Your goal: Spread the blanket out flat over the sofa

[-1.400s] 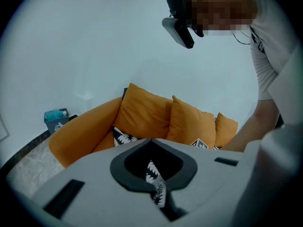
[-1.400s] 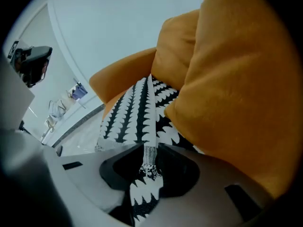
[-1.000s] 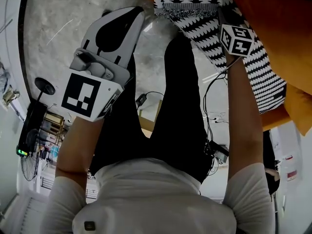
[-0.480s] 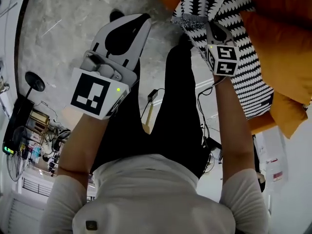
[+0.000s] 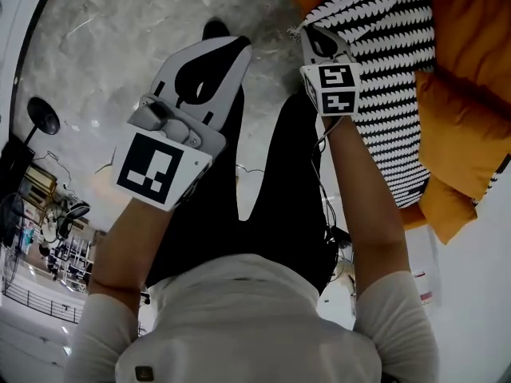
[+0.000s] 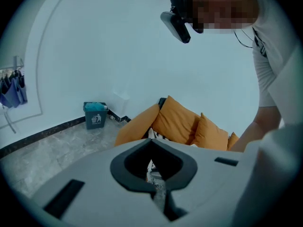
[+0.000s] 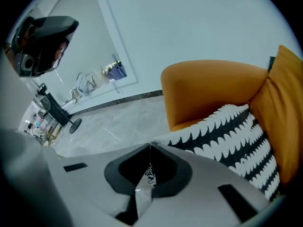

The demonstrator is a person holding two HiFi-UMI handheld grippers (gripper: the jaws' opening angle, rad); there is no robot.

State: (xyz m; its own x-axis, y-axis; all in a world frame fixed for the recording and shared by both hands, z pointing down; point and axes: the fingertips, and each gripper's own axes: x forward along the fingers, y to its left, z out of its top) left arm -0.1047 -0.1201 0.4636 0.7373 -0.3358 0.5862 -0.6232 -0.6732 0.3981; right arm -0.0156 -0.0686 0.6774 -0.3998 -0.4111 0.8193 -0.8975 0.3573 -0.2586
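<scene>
Blanket fabric is pinched in the right gripper (image 5: 314, 38): its own view shows the jaws closed together on a thin speckled fold at the very corner of the cloth (image 7: 150, 148). From there the black-and-white zigzag blanket (image 7: 227, 136) runs away to the right. The left gripper (image 5: 227, 50) hangs beside it over the grey floor (image 5: 120, 54), apart from the cloth. Its jaws (image 6: 151, 143) are together and seem to hold nothing; a pale sliver shows in the seam between them, but I cannot tell what it is. Seen from the head, the blanket (image 5: 391, 70) lies as a narrow band on the orange sofa (image 5: 463, 118), from the held corner at the front edge back across the seat. Bare orange shows along its far side and above it, so most of the sofa is uncovered. The person's legs in black trousers (image 5: 279, 182) stand just before the seat. I judge the step in hand to be taking hold of the front edge in order to open the cloth, with the spreading itself not yet done. The next move likely calls for the left gripper to open and take a second hold along that same edge, well apart from the right one. The two could then draw the edge taut and lay the cloth wide over seat and cushions.
</scene>
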